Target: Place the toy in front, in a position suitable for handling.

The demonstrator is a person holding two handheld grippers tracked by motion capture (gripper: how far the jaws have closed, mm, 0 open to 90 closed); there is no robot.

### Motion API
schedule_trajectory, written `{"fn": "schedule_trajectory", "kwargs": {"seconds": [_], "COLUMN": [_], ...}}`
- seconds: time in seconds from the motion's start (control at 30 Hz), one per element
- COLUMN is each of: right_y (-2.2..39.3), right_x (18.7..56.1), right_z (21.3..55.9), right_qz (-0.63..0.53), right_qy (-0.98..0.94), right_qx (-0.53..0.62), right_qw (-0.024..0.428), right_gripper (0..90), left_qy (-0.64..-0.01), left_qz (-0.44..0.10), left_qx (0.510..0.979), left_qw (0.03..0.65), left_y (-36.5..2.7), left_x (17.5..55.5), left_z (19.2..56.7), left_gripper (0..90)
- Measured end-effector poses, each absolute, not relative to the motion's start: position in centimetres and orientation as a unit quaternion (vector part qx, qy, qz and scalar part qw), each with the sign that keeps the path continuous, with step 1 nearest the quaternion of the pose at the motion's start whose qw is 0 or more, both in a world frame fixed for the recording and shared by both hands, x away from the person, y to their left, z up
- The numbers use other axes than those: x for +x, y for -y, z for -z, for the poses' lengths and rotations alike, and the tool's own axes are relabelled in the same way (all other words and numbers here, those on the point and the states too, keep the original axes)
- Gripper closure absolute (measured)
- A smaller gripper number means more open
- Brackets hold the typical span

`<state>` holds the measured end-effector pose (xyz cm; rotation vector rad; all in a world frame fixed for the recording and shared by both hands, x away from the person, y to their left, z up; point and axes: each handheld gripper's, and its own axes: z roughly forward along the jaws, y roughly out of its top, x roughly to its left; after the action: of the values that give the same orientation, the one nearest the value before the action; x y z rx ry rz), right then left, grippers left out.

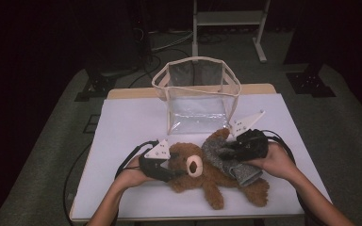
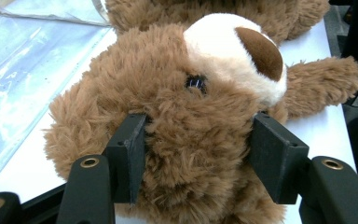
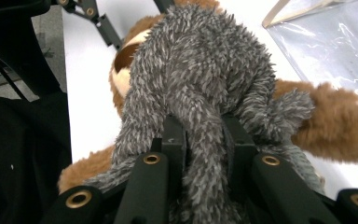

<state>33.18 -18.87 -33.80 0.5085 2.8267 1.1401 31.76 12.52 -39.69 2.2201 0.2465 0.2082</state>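
Observation:
A brown teddy bear [image 1: 185, 178] lies on its back on the white table [image 1: 122, 127], head toward the left. A grey fuzzy garment [image 1: 219, 153] covers its chest. My left gripper [image 1: 174, 170] is shut on the bear's head [image 2: 168, 84], with both black pads sunk into the fur at the sides [image 2: 198, 140]. My right gripper [image 1: 232, 150] comes in from the right and is shut on a fold of the grey garment [image 3: 200, 60], pinched tight between its jaws [image 3: 205, 135]. A brown arm of the bear [image 3: 335, 126] sticks out from under the grey fabric.
A clear plastic bag with a cream trim [image 1: 195, 89] stands open just behind the bear, its wall also in the left gripper view [image 2: 9, 70] and right gripper view [image 3: 335, 42]. Cables trail from both grippers across the table. A white stand [image 1: 226, 19] stands on the floor beyond.

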Motion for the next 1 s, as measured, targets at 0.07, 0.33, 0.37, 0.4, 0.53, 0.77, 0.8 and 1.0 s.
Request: {"fn": "schedule_trajectory", "kwargs": {"seconds": [0.07,0.33,0.37,0.4,0.53,0.77,0.8,1.0], "right_y": [19.1,18.9,18.9,18.8,18.4,16.1,16.1,17.5], "right_x": [33.1,35.3,35.7,36.2,36.6,34.0,34.0,34.4], "right_z": [34.0,35.0,35.1,35.1,34.6,34.4,34.4,35.0], "right_qz": [-0.37,-0.375,-0.376,-0.378,-0.387,-0.379,-0.379,-0.373], "right_qy": [-0.913,-0.907,-0.906,-0.903,-0.899,-0.913,-0.913,-0.912], "right_qx": [0.169,0.186,0.19,0.199,0.199,0.143,0.143,0.159], "right_qw": [0.029,0.041,0.043,0.042,0.046,0.05,0.05,0.061], "right_gripper": [74.0,74.0,74.0,74.0,74.0,73.9,73.9,74.1], "left_qy": [-0.099,-0.105,-0.104,-0.105,-0.109,-0.129,-0.129,-0.132], "left_qz": [-0.086,-0.105,-0.109,-0.109,-0.113,-0.113,-0.113,-0.108], "left_qx": [0.892,0.888,0.889,0.889,0.893,0.888,0.888,0.88], "left_qw": [0.432,0.435,0.433,0.432,0.422,0.426,0.426,0.443], "left_y": [-12.5,-13.1,-13.1,-13.0,-12.2,-12.0,-12.0,-13.0], "left_x": [31.9,32.2,32.3,32.3,32.9,34.0,34.0,33.8], "left_z": [39.5,38.5,38.5,38.6,39.0,38.7,38.7,38.2], "left_gripper": [40.5,37.8,37.7,37.6,38.9,38.9,38.7,38.7]}}
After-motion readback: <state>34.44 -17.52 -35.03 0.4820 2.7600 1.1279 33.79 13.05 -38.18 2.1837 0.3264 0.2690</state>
